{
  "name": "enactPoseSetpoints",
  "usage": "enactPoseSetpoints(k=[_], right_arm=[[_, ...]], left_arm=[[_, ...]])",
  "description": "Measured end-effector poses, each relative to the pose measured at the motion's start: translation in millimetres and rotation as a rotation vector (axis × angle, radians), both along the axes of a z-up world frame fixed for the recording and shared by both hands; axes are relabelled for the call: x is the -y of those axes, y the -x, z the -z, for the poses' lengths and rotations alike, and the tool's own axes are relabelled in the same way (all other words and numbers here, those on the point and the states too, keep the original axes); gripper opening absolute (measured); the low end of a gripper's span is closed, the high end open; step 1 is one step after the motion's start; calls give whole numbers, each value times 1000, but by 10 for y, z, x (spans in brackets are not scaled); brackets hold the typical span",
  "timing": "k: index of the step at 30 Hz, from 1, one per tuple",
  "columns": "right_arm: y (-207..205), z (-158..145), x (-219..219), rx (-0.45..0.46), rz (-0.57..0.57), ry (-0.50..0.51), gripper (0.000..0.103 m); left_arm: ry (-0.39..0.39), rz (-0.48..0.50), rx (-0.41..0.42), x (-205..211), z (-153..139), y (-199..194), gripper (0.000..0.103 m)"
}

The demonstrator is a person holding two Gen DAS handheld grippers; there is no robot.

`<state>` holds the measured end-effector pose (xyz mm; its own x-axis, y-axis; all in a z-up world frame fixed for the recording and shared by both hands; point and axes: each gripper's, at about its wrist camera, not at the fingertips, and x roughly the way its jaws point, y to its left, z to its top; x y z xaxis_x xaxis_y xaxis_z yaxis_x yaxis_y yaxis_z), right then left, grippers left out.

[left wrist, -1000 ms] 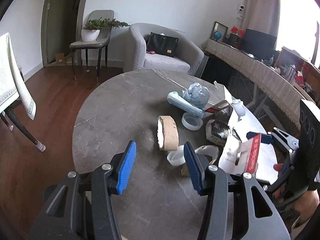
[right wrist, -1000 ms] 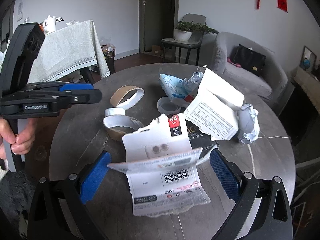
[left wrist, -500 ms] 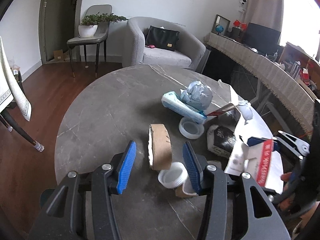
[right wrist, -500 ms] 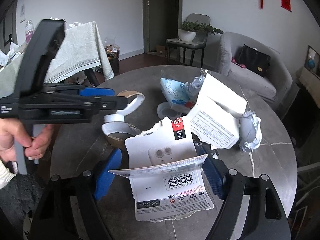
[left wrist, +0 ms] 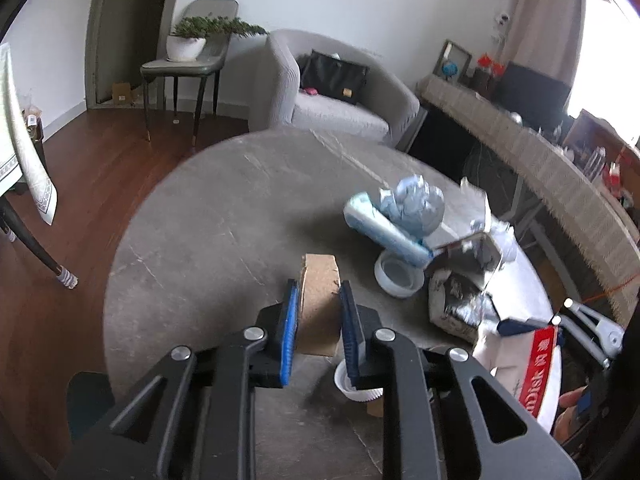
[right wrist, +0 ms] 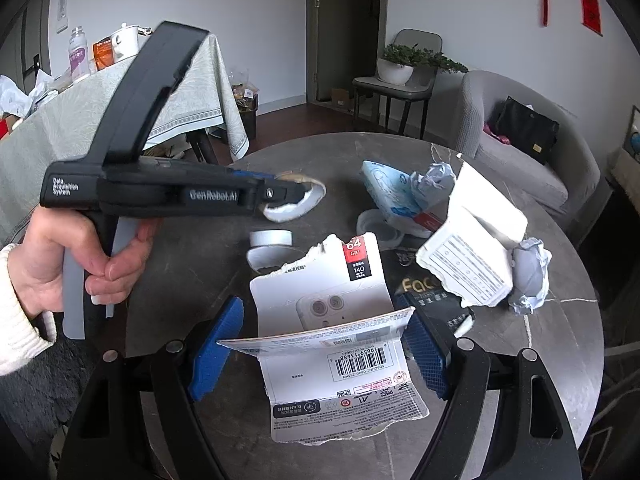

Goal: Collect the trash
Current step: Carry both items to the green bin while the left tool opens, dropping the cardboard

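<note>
Cardboard tape ring (left wrist: 319,304), lower centre of the frame, is clamped by the left gripper (left wrist: 319,334); the right gripper (right wrist: 320,344) pinches torn memory-card packaging (right wrist: 332,328).

Brown cardboard tape ring (left wrist: 319,300) on edge, pinched between blue pads, white bottle cap (right wrist: 270,237) on the counter, torn white memory-card packaging (right wrist: 332,320) standing folded, crumpled blue tissue (left wrist: 418,203), tissue pack (left wrist: 384,229), white box (right wrist: 472,248) tilted.
</note>
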<state>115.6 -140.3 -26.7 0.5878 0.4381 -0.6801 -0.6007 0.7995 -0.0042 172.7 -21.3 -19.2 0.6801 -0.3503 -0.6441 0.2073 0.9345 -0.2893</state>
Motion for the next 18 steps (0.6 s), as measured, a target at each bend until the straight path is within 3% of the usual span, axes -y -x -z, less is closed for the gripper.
enactPoseSetpoints(k=[5,18], right_arm=[[47,-49,-34,12,9,-11,80],[162,-217,-339,53,65,-109,80]], left_arm=[[24,-21,35,-163,-74,104,22],[-83,-80,48,-679,-112,521,22]])
